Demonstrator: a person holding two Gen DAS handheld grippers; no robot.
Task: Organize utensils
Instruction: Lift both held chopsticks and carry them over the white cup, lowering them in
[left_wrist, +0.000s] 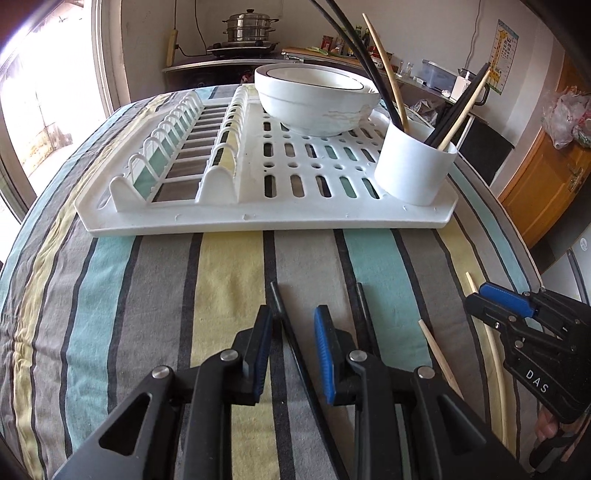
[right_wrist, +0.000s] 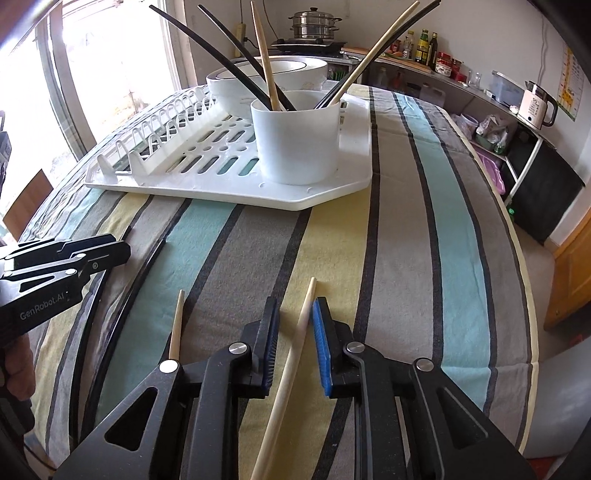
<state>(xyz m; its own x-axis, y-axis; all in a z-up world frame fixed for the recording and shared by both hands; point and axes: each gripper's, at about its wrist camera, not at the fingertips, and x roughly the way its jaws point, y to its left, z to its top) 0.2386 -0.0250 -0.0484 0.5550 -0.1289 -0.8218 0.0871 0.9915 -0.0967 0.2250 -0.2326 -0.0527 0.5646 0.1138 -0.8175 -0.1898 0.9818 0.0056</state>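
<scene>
At the near edge of the striped cloth-covered tabletop (left_wrist: 229, 266), left gripper (left_wrist: 293, 325) straddles a black chopstick (left_wrist: 280, 310), jaws narrow, left pad touching it, right pad apart. Right gripper (right_wrist: 295, 314) brackets a pale wooden chopstick (right_wrist: 301, 325), narrow gap visible both sides. Second black chopstick (left_wrist: 364, 310) and second wooden chopstick (right_wrist: 176, 325) lie between grippers. White cylindrical plastic holder (right_wrist: 299, 136) sits on near right corner of white slotted drying rack (left_wrist: 258, 221).
</scene>
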